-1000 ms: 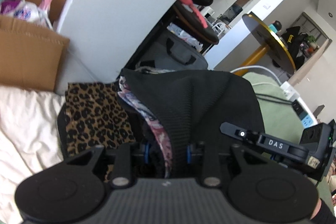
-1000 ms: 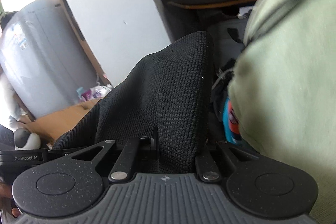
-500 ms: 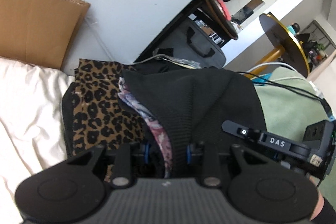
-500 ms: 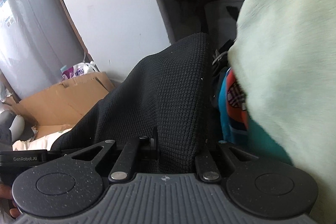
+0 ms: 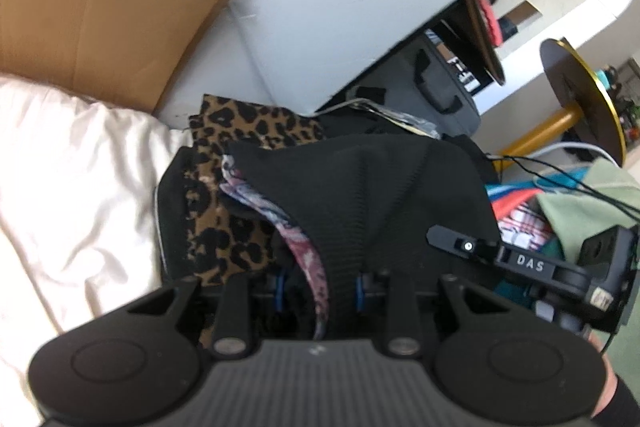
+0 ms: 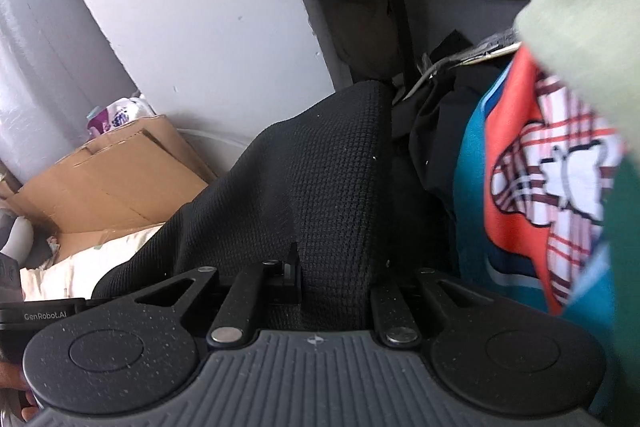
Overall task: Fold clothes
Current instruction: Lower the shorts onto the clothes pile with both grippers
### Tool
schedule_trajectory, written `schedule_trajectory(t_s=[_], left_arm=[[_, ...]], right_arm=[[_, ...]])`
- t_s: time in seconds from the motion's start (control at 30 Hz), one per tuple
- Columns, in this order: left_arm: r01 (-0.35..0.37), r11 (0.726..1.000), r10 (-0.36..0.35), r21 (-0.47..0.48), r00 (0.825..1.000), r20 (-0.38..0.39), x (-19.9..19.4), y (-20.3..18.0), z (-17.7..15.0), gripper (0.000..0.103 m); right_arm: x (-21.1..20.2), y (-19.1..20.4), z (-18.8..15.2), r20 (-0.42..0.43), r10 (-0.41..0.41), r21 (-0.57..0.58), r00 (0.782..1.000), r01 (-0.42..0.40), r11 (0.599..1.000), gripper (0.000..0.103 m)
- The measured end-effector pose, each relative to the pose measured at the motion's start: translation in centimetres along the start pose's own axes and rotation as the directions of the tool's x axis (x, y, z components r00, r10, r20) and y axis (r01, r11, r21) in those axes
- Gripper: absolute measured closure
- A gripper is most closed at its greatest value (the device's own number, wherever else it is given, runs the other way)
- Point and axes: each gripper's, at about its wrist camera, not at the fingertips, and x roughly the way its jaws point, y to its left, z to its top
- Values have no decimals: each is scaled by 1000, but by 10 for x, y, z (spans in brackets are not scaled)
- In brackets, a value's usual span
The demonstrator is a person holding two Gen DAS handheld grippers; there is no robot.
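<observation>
both claws have carried the black knit garment [image 5: 360, 195] lower toward the bed's [image 5: 72, 179] far edge; left claw [image 5: 320, 291] and right claw [image 6: 336, 279] each stay clamped on it, above the leopard-print cloth [image 5: 224, 187].

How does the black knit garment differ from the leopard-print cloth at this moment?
The black knit garment is plain black with a ribbed weave; the leopard-print cloth is tan with black spots. The garment is lifted, clamped by the left gripper and the right gripper; the cloth lies flat, untouched by either. The garment drapes in a peak; the cloth looks folded. Both sit over the same clothes pile.
</observation>
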Motion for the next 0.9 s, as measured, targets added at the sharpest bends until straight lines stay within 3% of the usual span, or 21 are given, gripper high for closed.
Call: schedule_trajectory(t_s=[0.33, 0.5, 0.63, 0.9], left_arm=[[-38, 997, 35, -72, 999, -41, 26, 29, 10, 71], [-37, 991, 29, -131, 998, -63, 32, 38, 13, 70], [-43, 995, 38, -93, 998, -55, 30, 28, 17, 71], [-52, 996, 50, -77, 998, -29, 30, 30, 19, 71]], right_arm=[[44, -4, 9, -21, -35, -23, 999, 35, 999, 88], [58, -5, 13, -52, -102, -56, 993, 99, 994, 82], [59, 1, 14, -62, -148, -117, 987, 140, 983, 81], [60, 3, 25, -48, -132, -148, 990, 124, 981, 81]])
